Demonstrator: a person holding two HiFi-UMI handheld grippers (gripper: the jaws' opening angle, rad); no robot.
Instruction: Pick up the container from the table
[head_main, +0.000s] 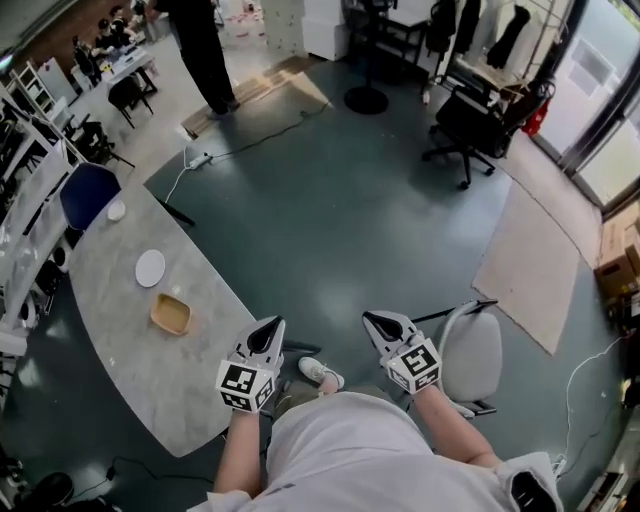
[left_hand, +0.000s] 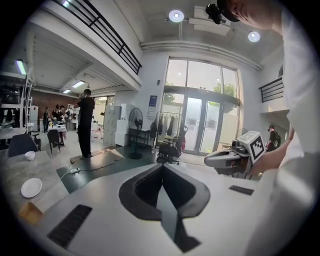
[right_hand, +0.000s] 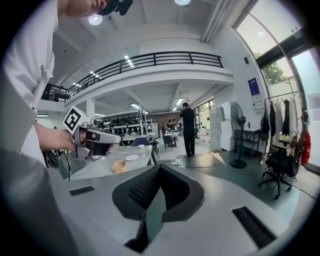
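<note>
The container (head_main: 170, 313) is a small tan tray on the grey marble table (head_main: 150, 370), at the left of the head view. It also shows in the left gripper view as the container (left_hand: 30, 212) and in the right gripper view as the container (right_hand: 119, 166). My left gripper (head_main: 272, 325) hangs just off the table's right edge, to the right of the container, with its jaws shut and empty (left_hand: 162, 167). My right gripper (head_main: 378, 320) is held over the floor further right, also shut on nothing (right_hand: 159, 167). Neither touches the container.
A white plate (head_main: 150, 267) and a small white bowl (head_main: 116, 210) lie further along the table. A blue chair (head_main: 88, 192) stands at its far end. A pale chair (head_main: 470, 355) is close at my right. A person (head_main: 205, 50) stands far off on the floor.
</note>
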